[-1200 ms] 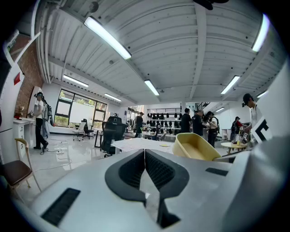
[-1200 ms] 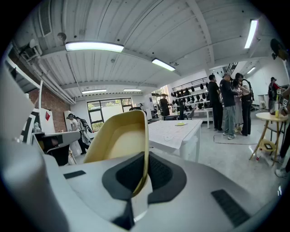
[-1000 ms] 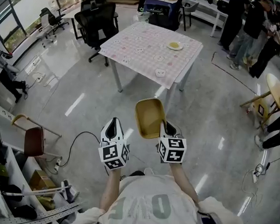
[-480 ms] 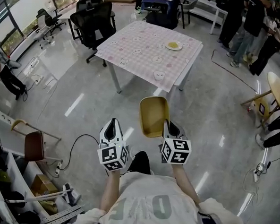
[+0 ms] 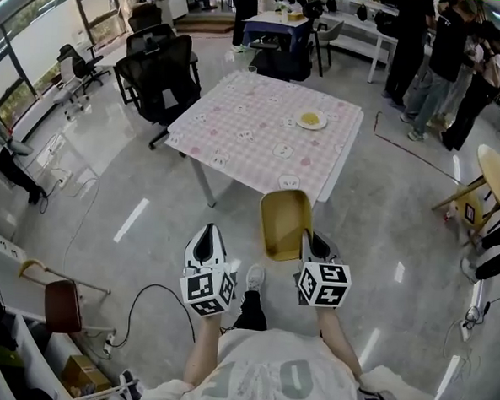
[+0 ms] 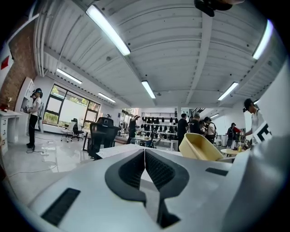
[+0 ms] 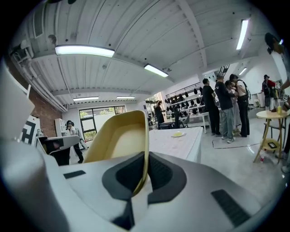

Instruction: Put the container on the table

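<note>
A yellow rectangular container (image 5: 284, 224) hangs in the air just short of the near edge of the table (image 5: 236, 152), which has a pink checked cloth. My right gripper (image 5: 307, 239) is shut on the container's rim (image 7: 144, 149), with the jaws pinching its thin wall. My left gripper (image 5: 207, 233) is beside it to the left, shut and empty (image 6: 144, 159). In the left gripper view the container (image 6: 204, 147) shows at the right. A plate with yellow food (image 5: 311, 119) and a small white dish (image 5: 288, 182) lie on the cloth.
Black office chairs (image 5: 160, 84) stand at the table's far left. Several people (image 5: 449, 55) stand at the back right near a round wooden table (image 5: 498, 172). A red-brown chair (image 5: 58, 301) and a floor cable (image 5: 139, 294) are at the lower left. The floor is glossy grey.
Both grippers and the container have moved forward toward the table; the table now lies much nearer, its near edge just beyond the container.
</note>
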Available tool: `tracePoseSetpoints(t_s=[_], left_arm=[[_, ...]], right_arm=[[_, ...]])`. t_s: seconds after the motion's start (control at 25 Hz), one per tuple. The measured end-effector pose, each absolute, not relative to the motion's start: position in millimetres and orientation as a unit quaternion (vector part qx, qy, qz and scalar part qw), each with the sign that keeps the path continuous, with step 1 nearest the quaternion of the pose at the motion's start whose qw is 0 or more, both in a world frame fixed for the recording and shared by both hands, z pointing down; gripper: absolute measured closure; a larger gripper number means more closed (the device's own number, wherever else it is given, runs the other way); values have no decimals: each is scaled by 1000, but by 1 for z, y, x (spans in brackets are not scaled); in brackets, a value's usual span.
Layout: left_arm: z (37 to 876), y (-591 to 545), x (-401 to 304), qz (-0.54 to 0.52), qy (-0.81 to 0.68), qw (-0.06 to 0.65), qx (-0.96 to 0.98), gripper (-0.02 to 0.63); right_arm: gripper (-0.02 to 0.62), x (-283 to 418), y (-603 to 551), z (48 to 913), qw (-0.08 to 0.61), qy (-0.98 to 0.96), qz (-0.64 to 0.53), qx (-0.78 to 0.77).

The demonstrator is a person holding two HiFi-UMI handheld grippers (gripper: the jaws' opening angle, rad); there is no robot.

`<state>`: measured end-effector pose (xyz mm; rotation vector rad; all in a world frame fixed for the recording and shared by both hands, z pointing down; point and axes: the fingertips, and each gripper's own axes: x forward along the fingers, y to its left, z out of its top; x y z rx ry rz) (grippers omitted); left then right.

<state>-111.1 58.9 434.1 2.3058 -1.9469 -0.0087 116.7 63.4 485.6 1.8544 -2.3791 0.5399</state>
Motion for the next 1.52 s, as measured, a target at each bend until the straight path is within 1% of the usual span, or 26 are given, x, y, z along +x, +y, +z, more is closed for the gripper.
tracePoseSetpoints(t_s=[0.12, 0.32, 0.68, 1.0, 1.52], left_arm=[[424, 4, -121, -7, -637, 54, 769, 578], [415, -88, -141, -16, -633, 66, 771, 578], [408, -226, -162, -4, -615, 37, 788, 578], [421, -269, -167, 6, -614, 47, 788, 578], [408, -306, -159, 5, -639, 27, 769, 578]], right_arm=[[561, 106, 13, 474, 27, -775, 170, 608], [561, 85, -72, 467, 45, -774, 170, 609], [561, 57, -207, 463, 35, -763, 190, 617], [561, 56, -256, 467, 27, -750, 203, 629], [561, 63, -303, 481, 35, -767, 212, 605]])
